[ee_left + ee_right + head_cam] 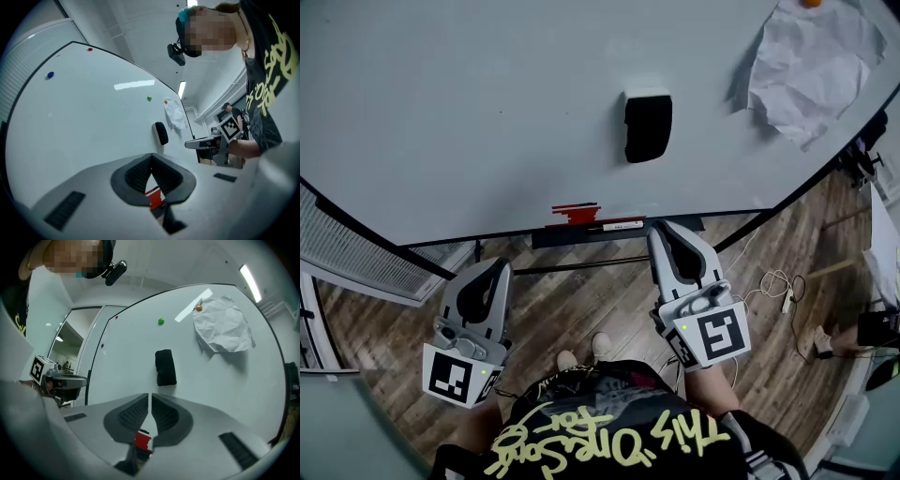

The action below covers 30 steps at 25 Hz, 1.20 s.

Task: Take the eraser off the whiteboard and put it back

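Eraser (648,127): black block on the whiteboard (469,112), untouched, well above both grippers. Right gripper (150,398): jaws together, empty; left gripper (151,159): seemingly likewise. Step in hand: approach; the next move calls for parting the right jaws and lifting them to straddle the eraser.

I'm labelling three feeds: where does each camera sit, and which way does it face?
Head view: on the head, steeply down at whiteboard, eraser; shows left gripper, right gripper, shirt.
Left gripper view: on left gripper, along shut jaws toward whiteboard; shows right gripper, shirt.
Right gripper view: on right gripper, along shut jaws toward eraser; shows left gripper.
All share eraser and crumpled paper.
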Available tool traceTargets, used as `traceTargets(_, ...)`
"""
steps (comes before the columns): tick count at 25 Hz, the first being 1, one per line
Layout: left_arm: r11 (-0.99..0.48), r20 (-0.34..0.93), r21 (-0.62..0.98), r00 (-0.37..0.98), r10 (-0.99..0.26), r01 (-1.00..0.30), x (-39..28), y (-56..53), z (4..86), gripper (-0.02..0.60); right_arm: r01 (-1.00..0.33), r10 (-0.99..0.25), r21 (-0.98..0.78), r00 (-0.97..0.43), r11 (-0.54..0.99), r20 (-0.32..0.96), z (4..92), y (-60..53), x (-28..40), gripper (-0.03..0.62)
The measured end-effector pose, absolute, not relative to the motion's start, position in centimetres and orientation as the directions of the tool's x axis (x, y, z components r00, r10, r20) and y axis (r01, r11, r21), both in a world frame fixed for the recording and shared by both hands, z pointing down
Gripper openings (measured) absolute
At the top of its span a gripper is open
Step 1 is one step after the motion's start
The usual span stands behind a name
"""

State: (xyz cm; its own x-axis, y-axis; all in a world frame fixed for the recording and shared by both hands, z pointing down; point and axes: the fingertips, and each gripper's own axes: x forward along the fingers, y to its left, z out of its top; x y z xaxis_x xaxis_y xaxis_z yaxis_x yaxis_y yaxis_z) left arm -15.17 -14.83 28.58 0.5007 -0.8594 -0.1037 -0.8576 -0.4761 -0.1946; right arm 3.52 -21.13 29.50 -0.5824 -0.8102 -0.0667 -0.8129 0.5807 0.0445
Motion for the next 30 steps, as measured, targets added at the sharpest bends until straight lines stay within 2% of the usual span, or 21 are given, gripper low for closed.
traceTargets(21, -0.474, -0.101, -0.187, 0.497, -0.862, -0.86, -15.7, -15.1, 28.8, 0.008, -0.785, -0.785, 0.043, -0.619, 0.617, -0.02, 31.2, -20.6, 1.2, 0.009)
traceTargets(26, -0.474, -0.1, -0.186, 0.497, -0.862, -0.86, -15.9, -15.3, 28.9, 0.008, -0.783, -0.778, 0.029, -0.622, 0.622, -0.089, 29.7, -20.8, 0.4, 0.009)
traceTargets(30, -0.474, -0.104, -0.186, 0.497, -0.862, -0.861, -16.1, -15.2, 28.8, 0.008, -0.784, -0.779, 0.031, -0.62, 0.62, -0.089, 29.6, -20.7, 0.2, 0.009)
